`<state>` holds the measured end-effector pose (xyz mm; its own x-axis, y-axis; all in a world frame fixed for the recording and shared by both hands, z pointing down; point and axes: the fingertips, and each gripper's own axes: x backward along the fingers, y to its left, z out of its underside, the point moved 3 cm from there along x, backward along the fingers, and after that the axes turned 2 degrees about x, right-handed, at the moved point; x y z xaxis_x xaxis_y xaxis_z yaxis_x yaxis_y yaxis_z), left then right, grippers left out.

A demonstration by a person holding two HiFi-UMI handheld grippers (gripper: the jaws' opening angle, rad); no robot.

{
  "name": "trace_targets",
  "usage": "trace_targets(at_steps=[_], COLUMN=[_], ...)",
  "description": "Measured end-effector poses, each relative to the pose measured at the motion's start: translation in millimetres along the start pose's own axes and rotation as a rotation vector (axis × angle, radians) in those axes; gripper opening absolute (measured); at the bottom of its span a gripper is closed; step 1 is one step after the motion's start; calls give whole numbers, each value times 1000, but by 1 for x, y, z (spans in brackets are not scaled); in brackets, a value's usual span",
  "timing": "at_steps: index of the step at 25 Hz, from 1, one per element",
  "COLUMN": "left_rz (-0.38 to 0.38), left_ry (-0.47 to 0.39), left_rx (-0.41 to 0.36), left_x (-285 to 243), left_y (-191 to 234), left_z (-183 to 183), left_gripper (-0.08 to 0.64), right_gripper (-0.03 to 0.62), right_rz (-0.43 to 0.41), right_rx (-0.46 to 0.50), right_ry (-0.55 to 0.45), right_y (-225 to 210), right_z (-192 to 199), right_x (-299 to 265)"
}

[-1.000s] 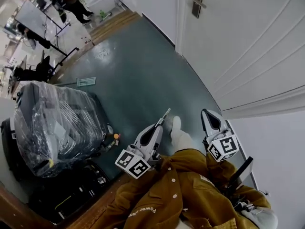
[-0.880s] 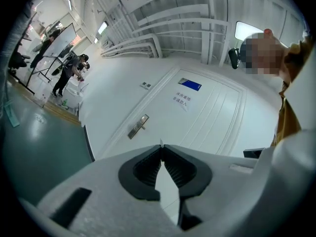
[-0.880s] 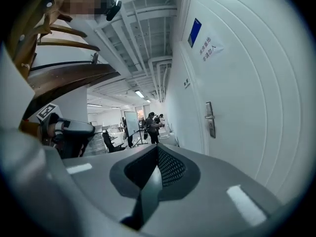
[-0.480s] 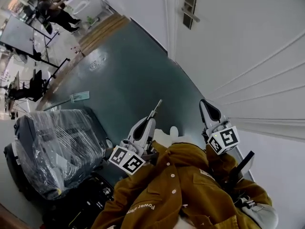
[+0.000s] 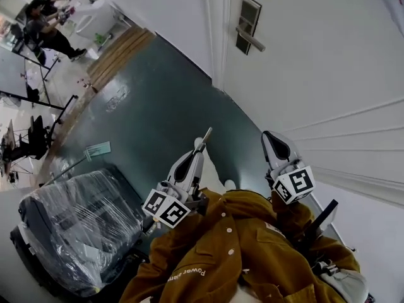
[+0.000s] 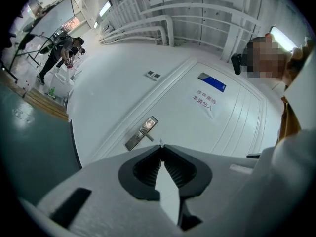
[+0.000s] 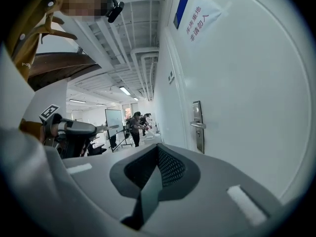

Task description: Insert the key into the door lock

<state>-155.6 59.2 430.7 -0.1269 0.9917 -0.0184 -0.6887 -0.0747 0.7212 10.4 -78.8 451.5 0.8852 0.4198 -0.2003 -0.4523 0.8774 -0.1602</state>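
L gripper [image 5: 199,142] is clamped on the key [image 5: 206,133]. The thin blade sticks out past the tips, aimed across the floor [image 5: 158,106] toward the door [image 5: 328,62]. In the left gripper view the jaws meet, w/ just a sliver of metal at the tip. R gripper [image 5: 268,136] is closed w/ nothing in it, alongside and nearer the door. The lock [image 5: 247,25], a plate w/ lever handle, is well ahead of the key, untouched.

Vs a sec ago: I'm closer in. The lock sits bigger and lower in head view. The wrapped bundle [image 5: 76,226] has slid to bottom left. Both grippers keep the same pose ahead of the jacket [image 5: 240,251].
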Motion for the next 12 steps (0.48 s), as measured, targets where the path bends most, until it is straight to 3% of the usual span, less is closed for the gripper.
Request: trace_targets(at_steps=[6, 12], left_rz=[54, 120], left_ry=[82, 161], left_rx=[55, 82], left_x=[-68, -110], left_y=[58, 119], left_z=[-56, -98], left_gripper=[21, 21], right_gripper=[6, 5], right_rz=[54, 156], right_rx=[21, 14], right_ry=[-15, -48], right_y=[-27, -34], right_z=[-41, -54], right_x=[-100, -167])
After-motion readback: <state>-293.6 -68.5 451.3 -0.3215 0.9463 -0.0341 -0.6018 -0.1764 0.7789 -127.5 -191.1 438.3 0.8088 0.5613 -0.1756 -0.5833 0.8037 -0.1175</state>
